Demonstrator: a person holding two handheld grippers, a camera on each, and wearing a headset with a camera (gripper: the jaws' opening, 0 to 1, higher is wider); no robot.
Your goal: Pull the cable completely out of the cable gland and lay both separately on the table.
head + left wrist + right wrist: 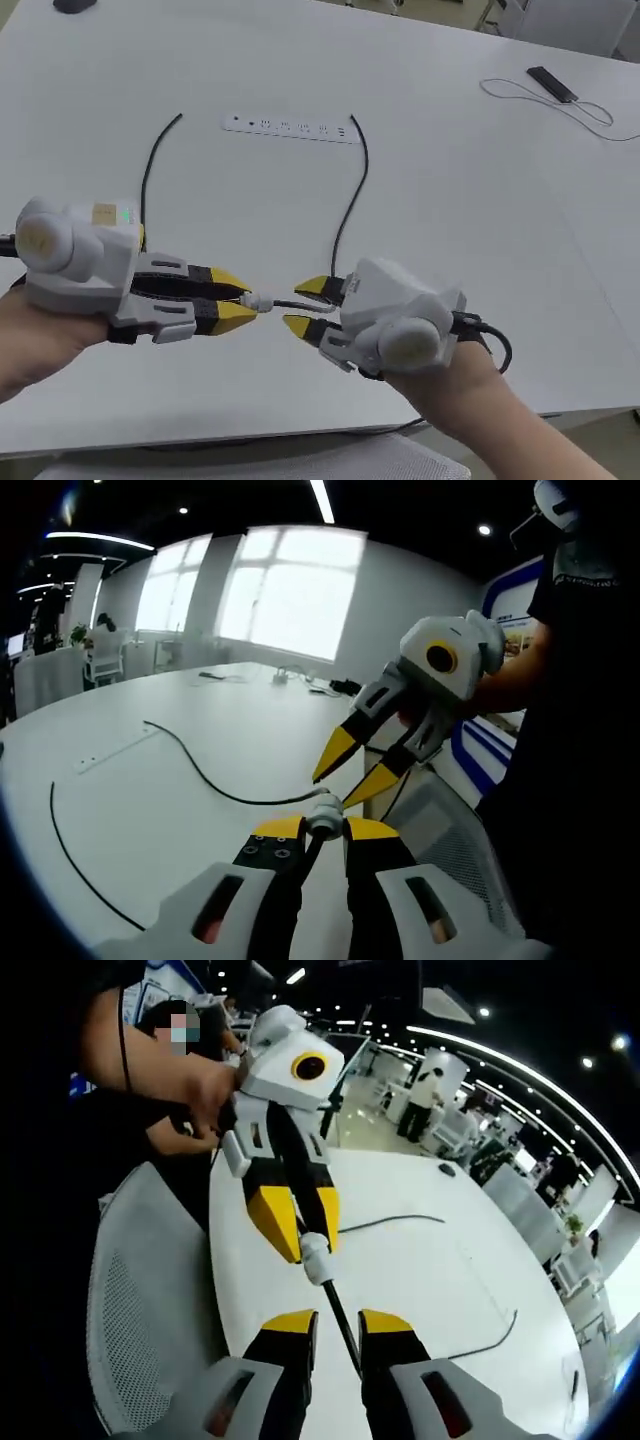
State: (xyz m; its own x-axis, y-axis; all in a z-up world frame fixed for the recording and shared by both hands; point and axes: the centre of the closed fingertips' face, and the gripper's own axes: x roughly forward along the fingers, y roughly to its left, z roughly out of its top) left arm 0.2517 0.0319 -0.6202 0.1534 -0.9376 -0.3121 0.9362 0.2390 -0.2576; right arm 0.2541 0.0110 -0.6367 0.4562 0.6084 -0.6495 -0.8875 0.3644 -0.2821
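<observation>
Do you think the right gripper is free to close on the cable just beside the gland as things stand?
Probably yes. The right gripper has its jaws open on either side of the cable, just off the cable gland that the left gripper holds, and nothing else lies between them.

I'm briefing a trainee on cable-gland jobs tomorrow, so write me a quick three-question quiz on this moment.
1. True or false: the left gripper is shut on the white cable gland.
2. The black cable leaving the gland passes: A) between the right gripper's jaws; B) under a closed box; C) into a wall socket.
3. Fill in: the right gripper's jaws are ____.
Key: 1 true; 2 A; 3 open.
</observation>
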